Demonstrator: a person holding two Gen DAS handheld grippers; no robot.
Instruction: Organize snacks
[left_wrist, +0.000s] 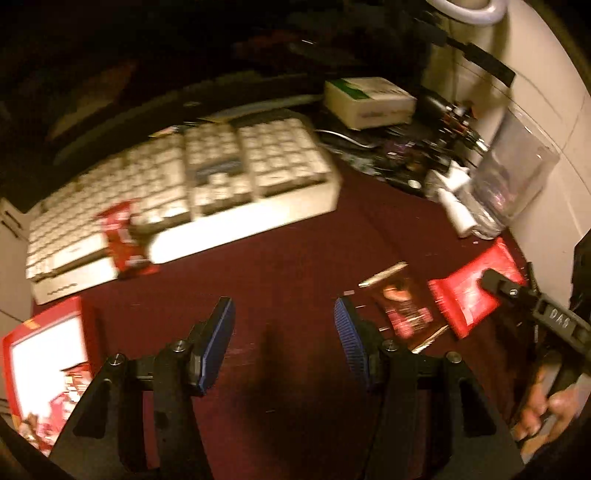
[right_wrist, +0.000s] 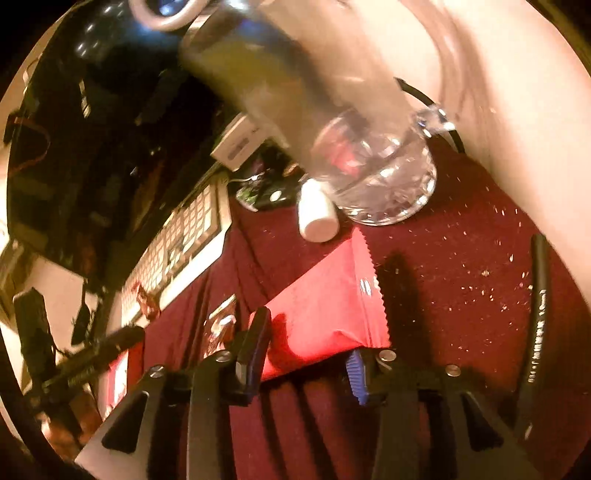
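Snacks sit scattered on a desk (left_wrist: 295, 258) covered in dark red cloth. Left gripper (left_wrist: 284, 332) hangs over bare cloth near the front edge, blue pads spread, nothing between them. Right gripper (right_wrist: 306, 343) has its jaws either side of the near end of a red snack packet (right_wrist: 325, 314); packet edge lies between the pads, but whether they press on it I cannot tell. In the left wrist view the same red packet (left_wrist: 465, 295) lies toward the desk's right edge with the right gripper's finger over it, a hand (left_wrist: 546, 410) on the handle below. Just left of it, touching or nearly so, lies a dark brown snack packet (left_wrist: 402, 306). Another small red snack wrapper (left_wrist: 125, 240) rests on the front left part of a white keyboard (left_wrist: 184, 192), which runs across the desk's middle. Red snack box (left_wrist: 44, 354), white inside, sits at the front left corner with small wrappers in it. Clear glass jar (right_wrist: 384, 177) stands at the right edge near the wall, a white bottle (right_wrist: 317, 218) lying beside it. White carton (left_wrist: 369, 99) sits at the back behind the keyboard, tangled dark clutter (left_wrist: 406, 155) between it and the jar. Views blurred.
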